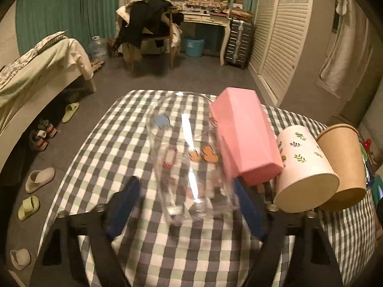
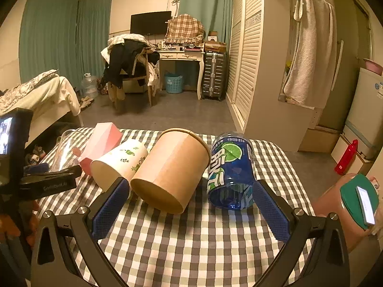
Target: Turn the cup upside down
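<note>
A clear glass cup (image 1: 189, 157) with cartoon prints lies on its side between the blue pads of my left gripper (image 1: 184, 205); the jaws stand apart around its base and touch is unclear. In the right wrist view the glass (image 2: 64, 150) lies at far left. A pink faceted cup (image 1: 241, 136), a white leaf-print cup (image 1: 304, 169) and a brown paper cup (image 1: 344, 165) lie on their sides to its right. My right gripper (image 2: 191, 205) is open, with the brown paper cup (image 2: 172, 167) and a blue cut bottle cup (image 2: 231, 169) lying just beyond its fingertips.
The checked tablecloth (image 2: 191, 244) covers the table; its far edge drops to the floor. A bed (image 1: 36, 71) and slippers (image 1: 38, 179) are on the left, a louvred wardrobe (image 2: 249, 59) on the right. The left gripper's body (image 2: 45, 181) shows in the right wrist view.
</note>
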### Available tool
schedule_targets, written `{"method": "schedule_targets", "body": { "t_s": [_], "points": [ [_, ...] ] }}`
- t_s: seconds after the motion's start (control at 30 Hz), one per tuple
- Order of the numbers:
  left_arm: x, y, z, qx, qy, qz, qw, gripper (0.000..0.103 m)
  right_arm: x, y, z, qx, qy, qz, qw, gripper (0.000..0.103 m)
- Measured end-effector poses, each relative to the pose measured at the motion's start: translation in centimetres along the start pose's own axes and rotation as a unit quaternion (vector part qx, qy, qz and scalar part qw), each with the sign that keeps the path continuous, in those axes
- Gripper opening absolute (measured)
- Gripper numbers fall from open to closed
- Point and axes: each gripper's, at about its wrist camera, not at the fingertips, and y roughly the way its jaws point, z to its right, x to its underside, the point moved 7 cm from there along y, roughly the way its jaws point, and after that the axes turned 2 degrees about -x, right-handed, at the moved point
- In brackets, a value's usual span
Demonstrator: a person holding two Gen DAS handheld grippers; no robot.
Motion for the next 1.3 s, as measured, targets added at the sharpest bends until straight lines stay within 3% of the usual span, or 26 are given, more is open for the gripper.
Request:
{"method": "schedule_targets", "body": {
  "t_s": [0.03, 0.23, 0.57, 0.83, 0.97, 1.0, 1.07, 1.1, 1.13, 1.3],
  "points": [
    [0.1, -0.1, 0.2, 0.002, 0.004, -0.001, 1.0, 0.064, 0.0, -0.1, -0.1, -0.001, 0.0, 0.0, 1.0, 0.103],
    [1.2, -1.5, 0.4, -0.009, 0.024, 0.012, 0.9996, 0.062, -0.2, -1.1, -0.3, -0.006, -0.003, 0.007, 1.0, 0.103],
    [8.2, -7.7, 0.7, 0.021, 0.038, 0.005, 0.999, 0.062, -0.6, -3.5, -0.3, -0.009, -0.006, 0.021, 1.0, 0.103],
    [11.8, -10.5, 6.8, 0.067, 0.077, 0.008, 0.9947, 0.062, -0.3, -7.2, 0.8, -0.003, -0.011, 0.035, 0.999, 0.103],
    [12.3, -10.7, 9.9, 0.088, 0.088, 0.023, 0.9919, 0.062, 1.5, -7.7, 2.7, 0.012, -0.005, 0.02, 1.0, 0.103],
    [12.4, -10.7, 10.5, 0.087, 0.096, 0.032, 0.9911, 0.064, 1.9, -7.7, 3.2, 0.015, -0.001, 0.016, 1.0, 0.103],
    [12.5, -10.9, 11.4, 0.091, 0.112, 0.04, 0.9888, 0.077, 2.5, -7.5, 4.4, 0.024, 0.009, 0.008, 1.0, 0.103],
    [12.7, -11.0, 11.7, 0.095, 0.116, 0.037, 0.988, 0.093, 2.6, -7.6, 5.0, 0.026, 0.014, 0.007, 1.0, 0.103],
    [12.8, -11.1, 11.9, 0.099, 0.114, 0.038, 0.9878, 0.1, 2.6, -7.8, 5.5, 0.028, 0.018, 0.009, 0.999, 0.103],
    [12.6, -13.7, 10.4, 0.12, 0.1, 0.045, 0.9866, 0.101, 1.9, -9.3, 7.0, 0.037, 0.035, 0.023, 0.998, 0.103]
  ]
}}
